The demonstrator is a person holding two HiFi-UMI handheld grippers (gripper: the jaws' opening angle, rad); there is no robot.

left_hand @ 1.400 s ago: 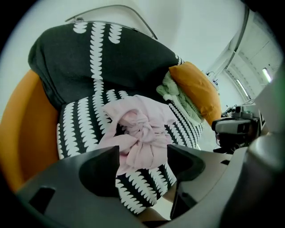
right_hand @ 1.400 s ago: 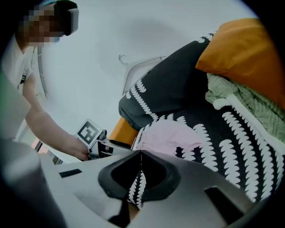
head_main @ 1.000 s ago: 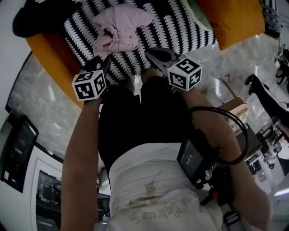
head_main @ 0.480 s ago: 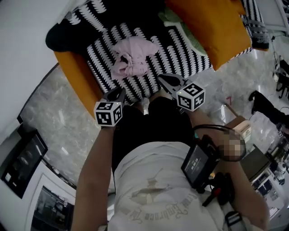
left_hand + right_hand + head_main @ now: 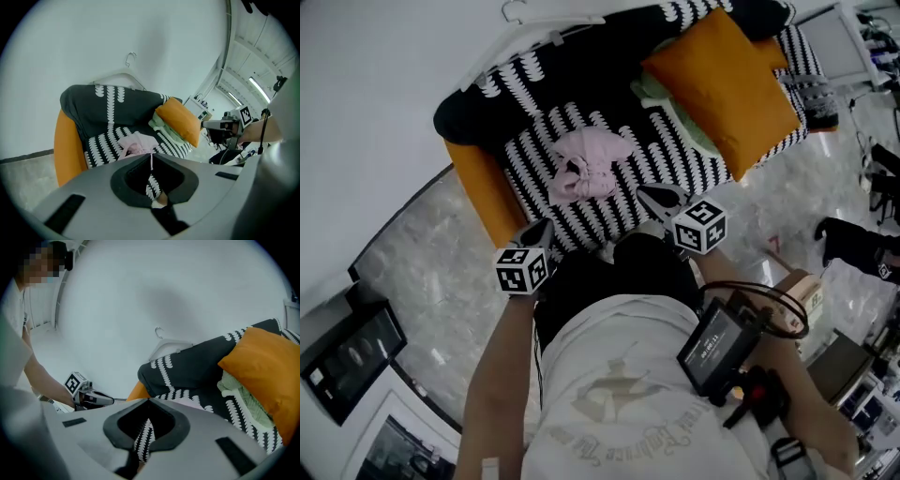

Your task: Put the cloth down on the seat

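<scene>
Our left gripper (image 5: pixel 151 155) has just been closing, and its jaws now meet tip to tip with nothing between them. Our right gripper (image 5: pixel 149 400) is likewise closed and empty, its tips touching. In the head view both grippers hang above the front edge of the seat (image 5: pixel 670 164), the left one (image 5: pixel 538 231) near the orange side panel and the right one (image 5: pixel 653 196) over the striped cover, and neither touches it.

The cloth (image 5: pixel 589 167) lies past them, bunched in a pink heap on the black-and-white seat, apart from both grippers. It sits nearer the left end. To its right a cushion (image 5: pixel 727 89) leans on the back, with a pale green fabric (image 5: pixel 673 112) tucked under it. A hanger (image 5: pixel 129 59) shows on the wall behind the backrest. Marbled floor (image 5: pixel 422 253) surrounds the seat.
</scene>
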